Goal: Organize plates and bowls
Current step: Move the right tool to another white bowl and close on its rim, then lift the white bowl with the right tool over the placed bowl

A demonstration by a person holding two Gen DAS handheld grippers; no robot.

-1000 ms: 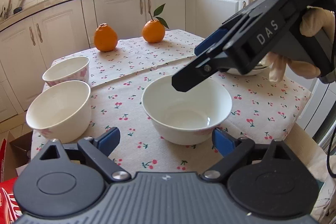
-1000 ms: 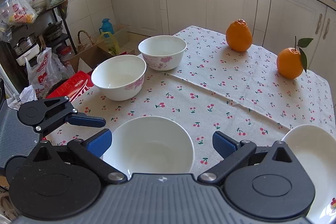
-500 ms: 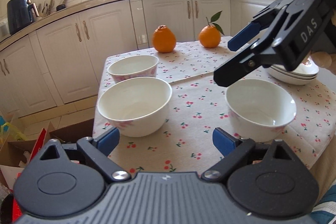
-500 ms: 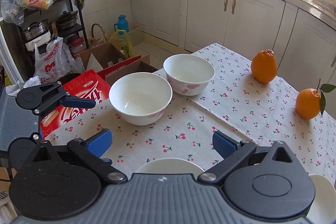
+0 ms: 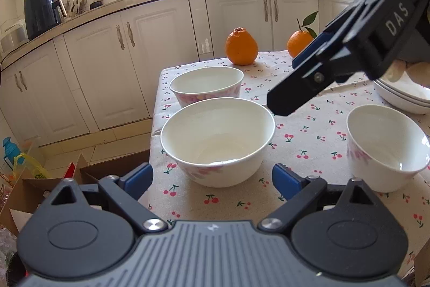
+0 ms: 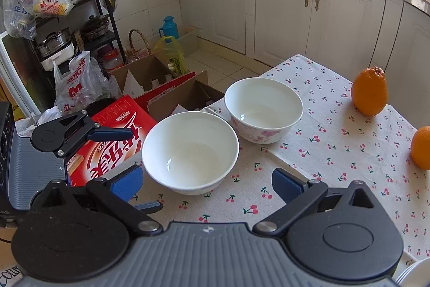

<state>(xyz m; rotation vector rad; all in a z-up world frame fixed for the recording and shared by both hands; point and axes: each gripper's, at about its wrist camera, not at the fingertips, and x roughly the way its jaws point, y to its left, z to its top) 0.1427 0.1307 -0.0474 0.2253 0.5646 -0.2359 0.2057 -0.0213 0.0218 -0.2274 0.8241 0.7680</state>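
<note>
White, the middle bowl (image 5: 217,140) on the counter (image 5: 317,133) is now sitting centred between my released left tool (image 5: 212,178), right tool (image 6: 207,183) also spread, so I'm lining up to grasp it for stacking.

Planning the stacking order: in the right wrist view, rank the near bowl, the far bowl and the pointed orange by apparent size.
1. Near bowl, largest, though nearness to the camera inflates it.
2. Far bowl; true size may match.
3. Pointed orange, clearly smallest.
</note>
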